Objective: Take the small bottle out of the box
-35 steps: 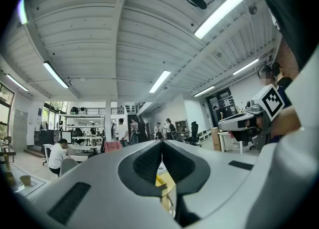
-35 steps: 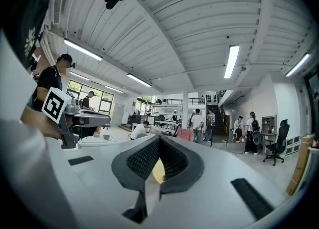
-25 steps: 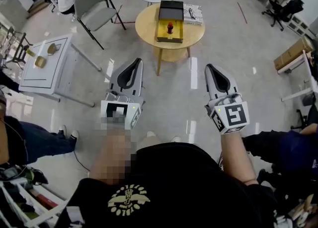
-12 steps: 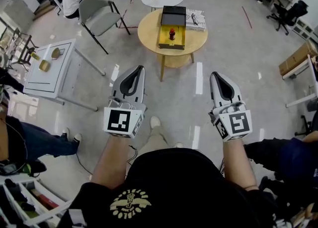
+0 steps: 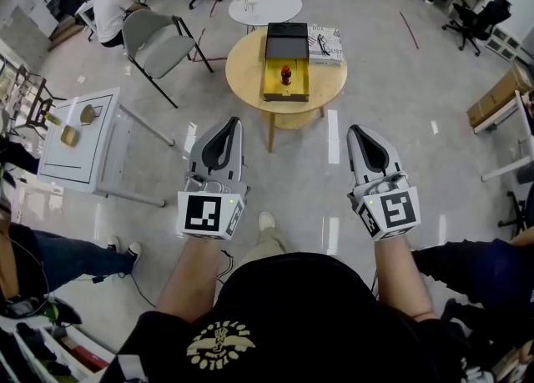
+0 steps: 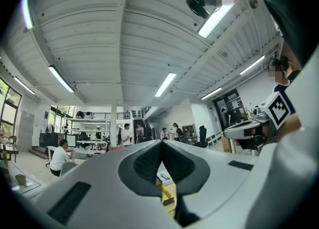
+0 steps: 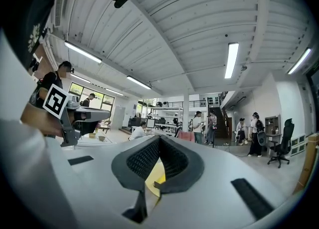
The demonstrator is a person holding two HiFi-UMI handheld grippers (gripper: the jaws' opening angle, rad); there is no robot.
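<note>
Head view. Person stands on the floor well short of the round wooden tabletop, a gripper in each hand, both held low and pointing toward it.

Left gripper: jaws clenched, nothing between them. In its own view, the left gripper shows its pads meeting at the tips, with only a sliver of yellow seen through the slit below them (the box, far off).

Right gripper: jaws clenched too, empty. In its own view, the right gripper has its pads closed together, again with yellow background showing in the gap beneath.

Small bottle: reddish, upright, standing inside the open yellow box. The box lies about mid-tabletop and reaches toward the near edge. The bottle is well apart from both pairs of jaws, ahead of them and roughly between their two lines of aim; bare floor lies between.

A black lid lies just behind the box, toward the far edge. A book sits beside the lid at the far right edge.

Off the tabletop: grey chair to the left, small white round table beyond.
</note>
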